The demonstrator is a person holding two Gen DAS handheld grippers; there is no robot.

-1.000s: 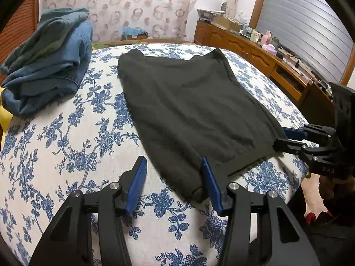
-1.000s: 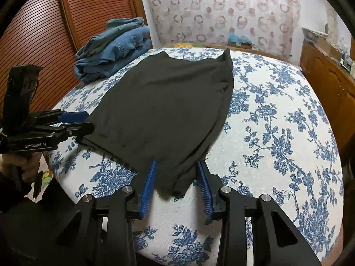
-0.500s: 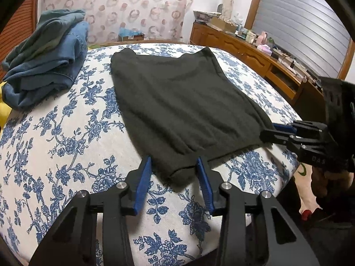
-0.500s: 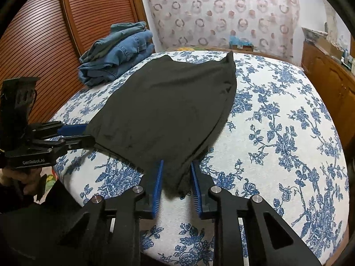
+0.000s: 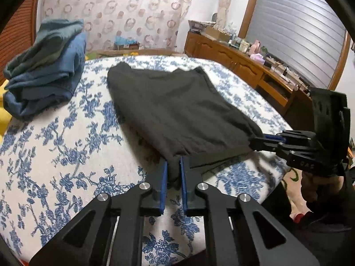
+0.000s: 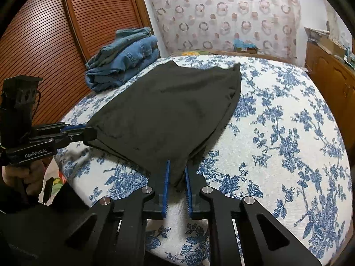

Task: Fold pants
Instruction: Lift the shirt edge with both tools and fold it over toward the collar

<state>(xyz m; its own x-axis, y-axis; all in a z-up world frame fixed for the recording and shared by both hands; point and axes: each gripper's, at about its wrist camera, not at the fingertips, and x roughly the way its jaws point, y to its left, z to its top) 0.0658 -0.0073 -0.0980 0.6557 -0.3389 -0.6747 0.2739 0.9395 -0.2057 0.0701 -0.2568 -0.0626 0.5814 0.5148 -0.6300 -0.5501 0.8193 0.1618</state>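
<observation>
While the bed, covered in a blue-flowered spread, fills most of both views, the black pants lie flat across its middle, already doubled over, with a pile of jeans well apart at the far corner. The step in hand looks like the pickup for the next fold: both near corners are pinched and lifted slightly off the spread. The next move probably calls for carrying both corners evenly toward the far edge. The left gripper is clenched on the near left corner; the right gripper is clenched on the near right corner.
</observation>
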